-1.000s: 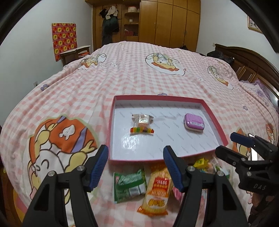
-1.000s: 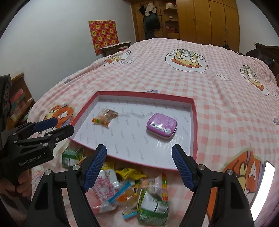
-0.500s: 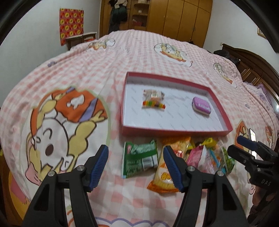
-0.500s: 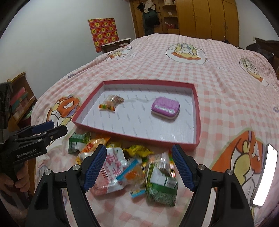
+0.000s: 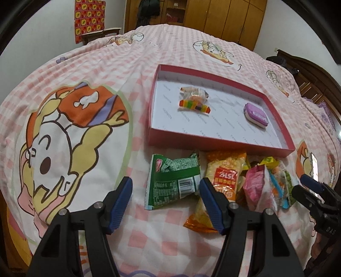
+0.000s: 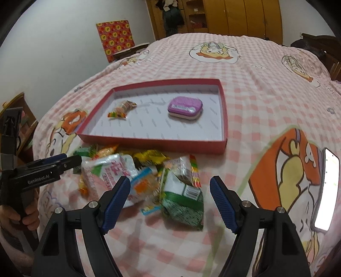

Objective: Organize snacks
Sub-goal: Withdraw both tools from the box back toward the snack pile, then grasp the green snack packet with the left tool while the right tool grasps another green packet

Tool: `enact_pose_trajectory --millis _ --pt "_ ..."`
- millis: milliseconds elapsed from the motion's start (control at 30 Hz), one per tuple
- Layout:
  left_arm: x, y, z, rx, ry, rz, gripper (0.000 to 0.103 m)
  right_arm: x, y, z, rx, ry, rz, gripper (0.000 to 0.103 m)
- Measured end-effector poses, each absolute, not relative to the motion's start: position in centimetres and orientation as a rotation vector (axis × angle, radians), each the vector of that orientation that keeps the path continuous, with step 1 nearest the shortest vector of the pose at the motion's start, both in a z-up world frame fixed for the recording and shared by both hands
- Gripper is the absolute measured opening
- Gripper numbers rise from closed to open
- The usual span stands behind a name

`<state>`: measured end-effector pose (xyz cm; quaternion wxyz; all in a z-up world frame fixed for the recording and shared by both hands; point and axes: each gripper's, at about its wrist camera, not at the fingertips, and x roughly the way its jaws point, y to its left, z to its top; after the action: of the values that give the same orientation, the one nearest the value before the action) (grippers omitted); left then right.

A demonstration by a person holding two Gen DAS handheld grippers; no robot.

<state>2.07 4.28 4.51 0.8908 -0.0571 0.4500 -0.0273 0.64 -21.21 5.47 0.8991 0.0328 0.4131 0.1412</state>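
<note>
A red tray (image 5: 219,141) (image 6: 153,141) lies on the bed and holds a clear candy bag (image 5: 194,100) (image 6: 122,109) and a purple tin (image 5: 255,115) (image 6: 185,106). A heap of snack packets lies in front of it: a green packet (image 5: 174,181), an orange packet (image 5: 223,176), a pink packet (image 5: 255,185), a white-pink packet (image 6: 108,170) and a green-white packet (image 6: 181,202). My left gripper (image 5: 165,202) is open, empty, above the green packet. My right gripper (image 6: 170,202) is open, empty, above the heap's right end.
The pink checked bedspread (image 5: 64,127) with cartoon prints covers the bed. A lit phone (image 6: 326,189) lies at the right. Wooden wardrobes (image 5: 213,19) stand at the back, a headboard (image 5: 309,78) at the right.
Both grippers have pulled back from the tray and dropped toward the snack heap. The heap now fills the near view. Both stay open and empty.
</note>
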Motion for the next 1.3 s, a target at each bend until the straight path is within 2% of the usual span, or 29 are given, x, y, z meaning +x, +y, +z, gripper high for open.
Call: enact_pose_trajectory --millis 700,800,867,933,1067,1100,1300 --pt "3.3 3.7 2.9 -0.087 0.923 0.0 0.071 0.9 -21.7 3.3 0.091 0.897 0.301 0.079" --pt "3.3 3.7 2.8 -0.086 0.924 0.002 0.071 0.9 -21.6 3.1 0.1 0.902 0.317 0.073" --pt "3.2 3.8 2.8 -0.092 0.921 -0.003 0.069 0.9 -21.3 2.8 0.101 0.915 0.324 0.071" --pt "3.2 3.7 2.8 -0.096 0.92 -0.018 0.06 0.8 -21.2 2.6 0.097 0.916 0.322 0.069" --pt "3.2 3.8 2.7 -0.107 0.922 -0.049 0.053 0.7 -21.3 2.7 0.101 0.911 0.321 0.063" --pt "3.2 3.8 2.7 -0.112 0.926 -0.055 0.048 0.7 -21.3 2.8 0.101 0.911 0.32 0.062" --pt "2.8 3.9 3.1 -0.112 0.923 -0.071 0.046 0.5 -21.2 2.9 0.104 0.906 0.313 0.055"
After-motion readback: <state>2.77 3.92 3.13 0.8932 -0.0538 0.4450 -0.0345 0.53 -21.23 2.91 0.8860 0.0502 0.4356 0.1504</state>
